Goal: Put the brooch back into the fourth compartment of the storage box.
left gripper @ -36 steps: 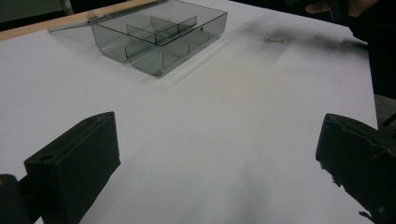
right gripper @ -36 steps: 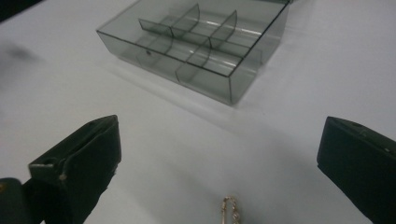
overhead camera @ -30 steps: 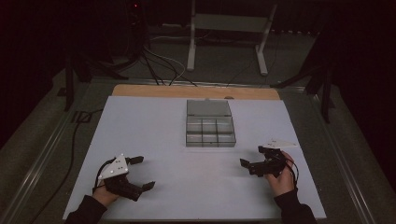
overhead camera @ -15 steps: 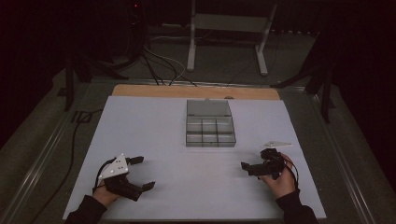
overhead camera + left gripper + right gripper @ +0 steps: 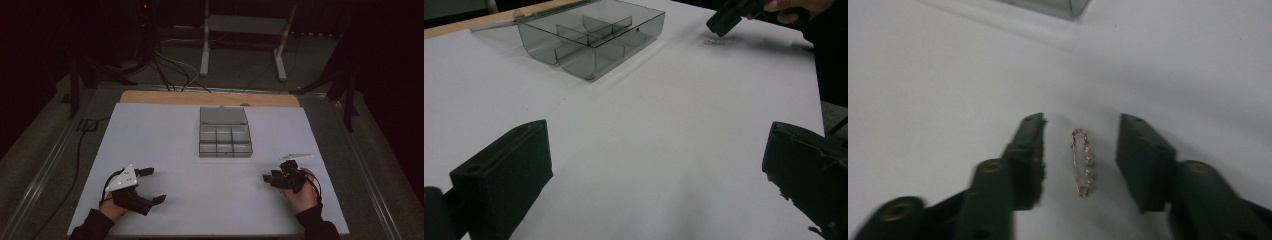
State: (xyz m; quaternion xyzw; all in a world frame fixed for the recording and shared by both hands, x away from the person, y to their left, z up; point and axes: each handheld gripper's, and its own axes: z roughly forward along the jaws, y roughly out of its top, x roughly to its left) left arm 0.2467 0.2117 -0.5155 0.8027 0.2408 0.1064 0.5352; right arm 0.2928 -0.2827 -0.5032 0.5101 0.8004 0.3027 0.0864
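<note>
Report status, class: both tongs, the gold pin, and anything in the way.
Left tongs open, low over bare white table. Right tongs open, straddling gold pin, not touching. Divided grey box apart; nothing blocking.

I count one gold pin (image 5: 1083,162) between my right gripper's (image 5: 1080,160) jaws, and one grey compartment box (image 5: 224,131) ahead.

I can read no text, label, brand or number anywhere from my fingers (image 5: 1080,160). The compartment box (image 5: 224,133) at twelve o'clock is unmarked. The white worktop (image 5: 165,130) is blank too.
</note>
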